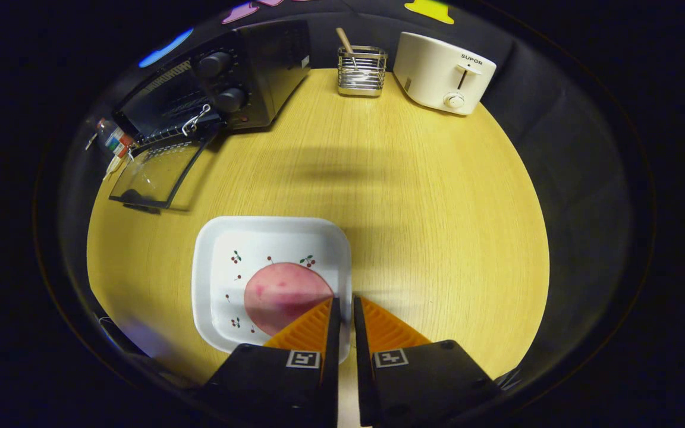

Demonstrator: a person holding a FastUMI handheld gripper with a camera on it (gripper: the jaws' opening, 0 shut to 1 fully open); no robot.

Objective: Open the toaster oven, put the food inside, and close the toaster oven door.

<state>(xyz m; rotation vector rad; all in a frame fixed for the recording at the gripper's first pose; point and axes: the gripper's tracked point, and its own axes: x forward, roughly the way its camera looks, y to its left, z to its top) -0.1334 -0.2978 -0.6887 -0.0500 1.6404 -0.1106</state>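
In the gripper view, the gripper [342, 303] hung above the near part of a round, pale wooden table [426, 196]. Its two fingers stood close together with only a narrow slit between them, and nothing was caught in that slit, so the claw was closed on nothing. The fingertips lay over the right rim of a white, square ceramic plate with rounded corners and small cherry prints [217, 267]. On that plate rested a flat, round, pink slice of meat [280, 291], the food of the task; its right edge passed under the left finger, though whether the finger touched it could not be told.

Beyond the plate, at the far left of the table, stood a black toaster oven with two round knobs [229, 77]. Its glass door [155, 172] was dropped open and lay flat toward the table, with a wire rack visible inside. A few small coloured items lay just left of the door, too blurred to name. At the far edge of the table, well apart from the plate, stood a metal wire holder [362, 72] with a wooden handle sticking up from it, and just right of that a cream two-slot toaster [440, 71].
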